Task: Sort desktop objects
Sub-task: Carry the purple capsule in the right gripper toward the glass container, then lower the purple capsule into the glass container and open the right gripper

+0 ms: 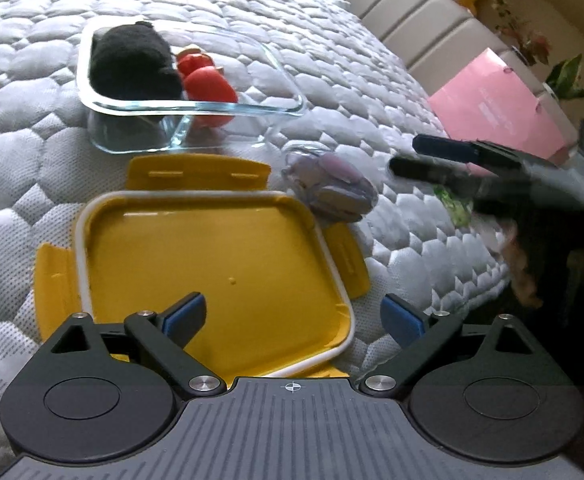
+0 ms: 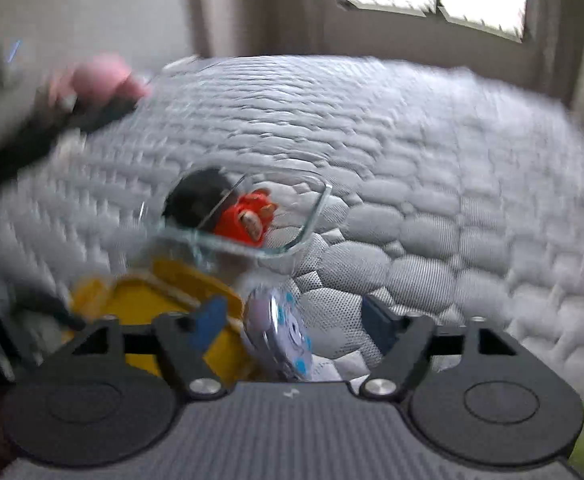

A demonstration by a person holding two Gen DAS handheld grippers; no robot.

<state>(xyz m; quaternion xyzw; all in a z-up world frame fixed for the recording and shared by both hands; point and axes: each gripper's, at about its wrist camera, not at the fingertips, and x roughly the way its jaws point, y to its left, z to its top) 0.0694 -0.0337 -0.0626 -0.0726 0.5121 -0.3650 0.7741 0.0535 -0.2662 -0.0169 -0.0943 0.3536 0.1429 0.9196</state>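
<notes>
A glass container (image 1: 91,92) on the quilted mattress holds a black fuzzy object (image 1: 131,64) and a red toy (image 1: 207,88). In front of it lies a yellow clip lid (image 1: 211,260), underside up. My left gripper (image 1: 292,310) hovers open over the lid's near edge with nothing between its fingers. A clear packet of pale purple discs (image 1: 328,184) lies right of the lid. My right gripper (image 1: 412,158) stands open beside it. The blurred right wrist view shows the right gripper (image 2: 294,314) open above the packet (image 2: 283,332), its pads apart from it, with the container (image 2: 312,216) beyond.
The mattress edge (image 1: 472,280) drops off at the right. A small green item (image 1: 456,204) lies near that edge. A pink bag (image 1: 500,104) and a beige padded headboard (image 1: 412,8) stand behind. Bare mattress (image 2: 412,160) stretches beyond the container.
</notes>
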